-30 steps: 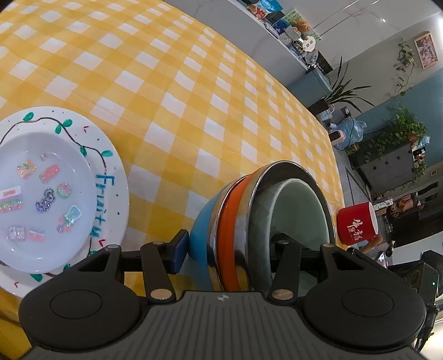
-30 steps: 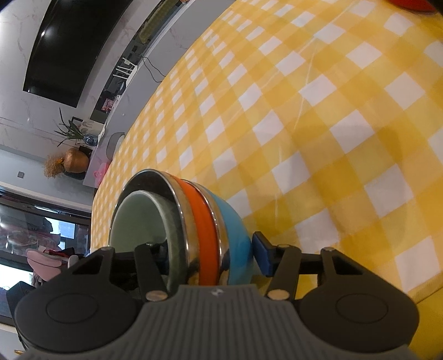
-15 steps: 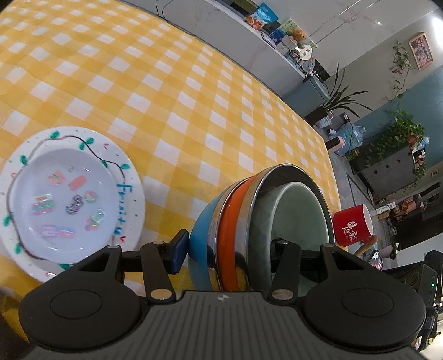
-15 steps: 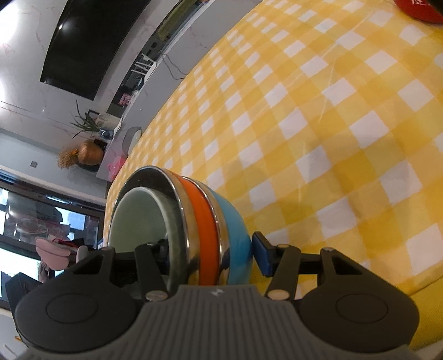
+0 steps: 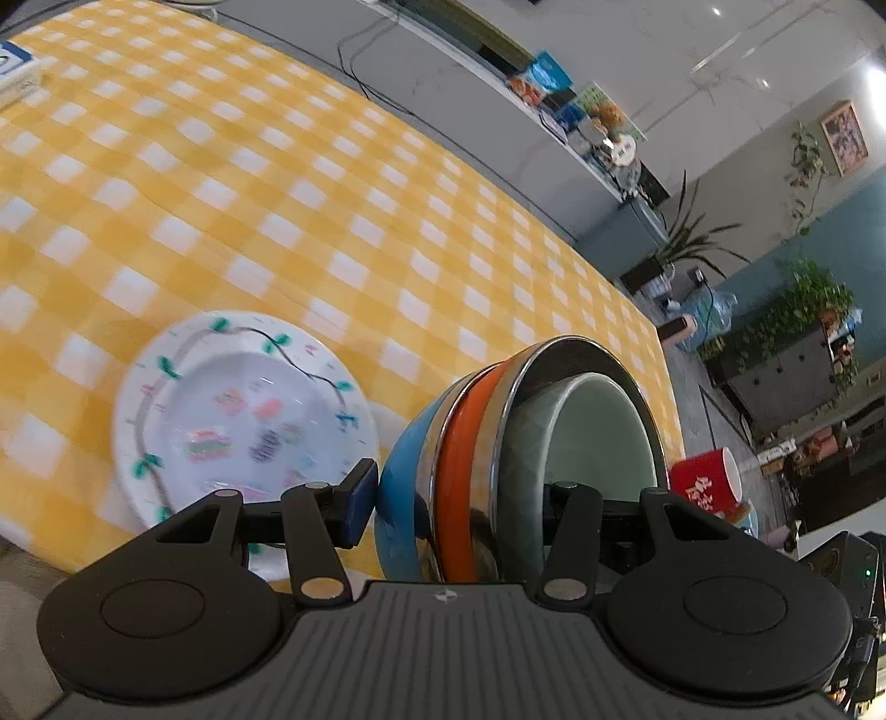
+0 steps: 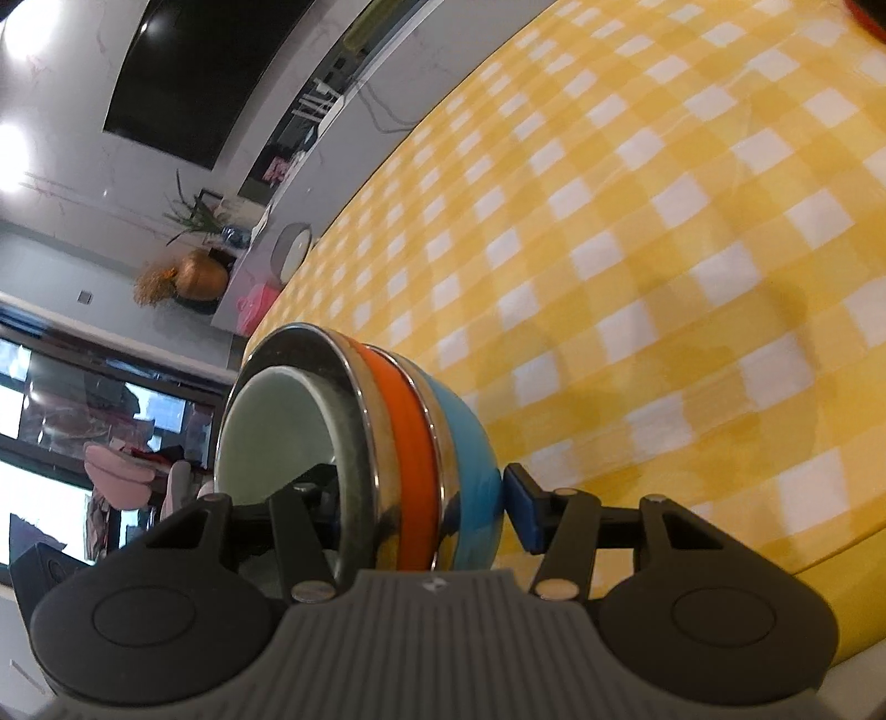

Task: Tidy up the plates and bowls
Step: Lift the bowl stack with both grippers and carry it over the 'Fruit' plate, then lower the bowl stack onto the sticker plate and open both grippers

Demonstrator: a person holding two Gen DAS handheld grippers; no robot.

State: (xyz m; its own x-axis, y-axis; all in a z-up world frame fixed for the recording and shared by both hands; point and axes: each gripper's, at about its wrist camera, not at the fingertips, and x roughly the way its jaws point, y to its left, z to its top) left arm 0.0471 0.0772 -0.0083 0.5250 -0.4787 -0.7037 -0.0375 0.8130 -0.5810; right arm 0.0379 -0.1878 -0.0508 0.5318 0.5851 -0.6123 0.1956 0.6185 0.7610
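A nested stack of bowls [image 5: 465, 437] hangs above the yellow checked table: blue outside, then an orange one with a steel rim, with a pale green one innermost. My left gripper [image 5: 462, 507] is shut on one side of the stack, one pad on the blue wall and the other finger inside the green bowl. My right gripper [image 6: 415, 507] clamps the opposite side of the stack of bowls [image 6: 412, 421] the same way. A white plate [image 5: 166, 410] with leaf drawings and stickers lies on the table, left of the stack.
A red mug [image 5: 706, 482] stands near the table's right edge, past the stack. A white box [image 5: 14, 72] sits at the far left of the table. In the right wrist view a red object [image 6: 869, 16] shows at the top right corner. Shelves and plants stand beyond the table.
Both grippers have risen with the bowl stack, and the table looks farther away. In the left wrist view the plate has slid from the left edge toward the middle.
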